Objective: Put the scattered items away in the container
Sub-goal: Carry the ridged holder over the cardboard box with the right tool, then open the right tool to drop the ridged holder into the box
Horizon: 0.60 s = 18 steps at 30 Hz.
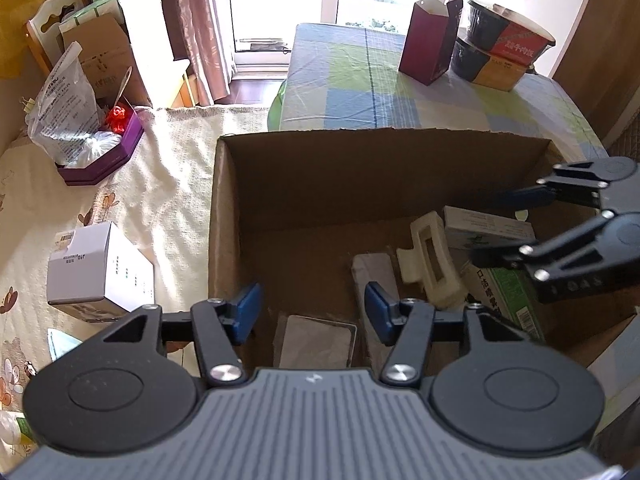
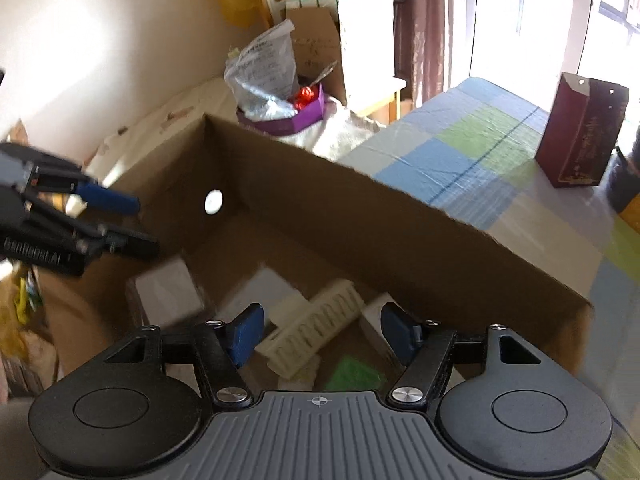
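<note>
Left gripper (image 1: 312, 312) fingers apart, empty, over cardboard box (image 1: 340, 168); right gripper (image 2: 320, 330) fingers apart above cream hair clip (image 2: 316, 330) at frame bottom.

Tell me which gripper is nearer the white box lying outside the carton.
Left. The left gripper hovers over the carton's near-left corner beside the white box; the right gripper is over the carton's far side.

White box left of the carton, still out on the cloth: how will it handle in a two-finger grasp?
The white box looks like thin retail cardboard, so probably light, and its walls may dent under a hard pinch. Flat faces and square edges mean that it should not roll. It looks wide beside the open left gripper, so a grasp across its narrower side seems safer.
</note>
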### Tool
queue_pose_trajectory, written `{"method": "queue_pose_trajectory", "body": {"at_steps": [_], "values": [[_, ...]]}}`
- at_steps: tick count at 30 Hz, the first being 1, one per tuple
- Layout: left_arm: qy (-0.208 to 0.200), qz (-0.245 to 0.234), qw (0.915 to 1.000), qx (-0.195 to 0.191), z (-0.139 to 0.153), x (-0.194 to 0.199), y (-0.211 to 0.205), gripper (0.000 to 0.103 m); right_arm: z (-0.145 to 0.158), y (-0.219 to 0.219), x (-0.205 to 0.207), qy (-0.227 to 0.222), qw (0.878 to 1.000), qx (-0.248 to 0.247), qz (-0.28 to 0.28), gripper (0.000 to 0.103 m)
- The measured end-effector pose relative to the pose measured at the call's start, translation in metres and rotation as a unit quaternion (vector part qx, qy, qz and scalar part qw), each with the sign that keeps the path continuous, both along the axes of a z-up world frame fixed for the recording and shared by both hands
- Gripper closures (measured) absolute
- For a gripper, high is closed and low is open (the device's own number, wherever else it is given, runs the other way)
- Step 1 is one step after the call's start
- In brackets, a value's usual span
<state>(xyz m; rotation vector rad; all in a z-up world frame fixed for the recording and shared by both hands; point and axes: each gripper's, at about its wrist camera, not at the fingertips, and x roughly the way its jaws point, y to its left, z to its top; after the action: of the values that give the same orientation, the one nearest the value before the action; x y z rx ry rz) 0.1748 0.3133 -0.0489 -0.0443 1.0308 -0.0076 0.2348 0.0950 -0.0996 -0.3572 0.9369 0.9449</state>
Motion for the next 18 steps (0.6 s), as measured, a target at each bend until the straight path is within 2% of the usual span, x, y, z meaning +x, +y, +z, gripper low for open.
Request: {"method": "queue_pose_trajectory", "body": {"at_steps": [1, 2, 4, 9, 11, 18], "values": [[0.0, -0.001, 1.0, 0.001, 0.0, -0.001, -0.001, 0.05, 0.002, -0.004, -0.004, -0.003, 1.0, -0.003, 0.0, 0.03], [0.001, -0.002, 1.0, 0.002, 0.001, -0.002, -0.003, 0.048, 0.006, -0.008, -0.007, -0.005, 1.0, -0.002, -0.004, 0.016], [0.0, -0.003, 1.0, 0.004, 0.003, -0.004, -0.006, 0.045, 0.013, -0.016, -0.014, -0.008, 1.0, 0.004, -0.012, 0.004], [-0.005, -0.007, 1.0, 0.003, 0.013, -0.014, -0.016, 0.029, 0.03, -0.036, -0.03, -0.012, 0.999, 0.015, -0.032, 0.004], [-0.005, -0.006, 1.0, 0.004, 0.018, -0.02, -0.02, 0.016, 0.036, -0.042, -0.037, -0.014, 0.999, 0.009, -0.043, 0.004], [-0.011, 0.011, 0.9998, 0.012, 0.039, -0.043, -0.035, 0.008, 0.053, -0.071, -0.067, -0.027, 0.994, -0.002, -0.103, 0.004]]}}
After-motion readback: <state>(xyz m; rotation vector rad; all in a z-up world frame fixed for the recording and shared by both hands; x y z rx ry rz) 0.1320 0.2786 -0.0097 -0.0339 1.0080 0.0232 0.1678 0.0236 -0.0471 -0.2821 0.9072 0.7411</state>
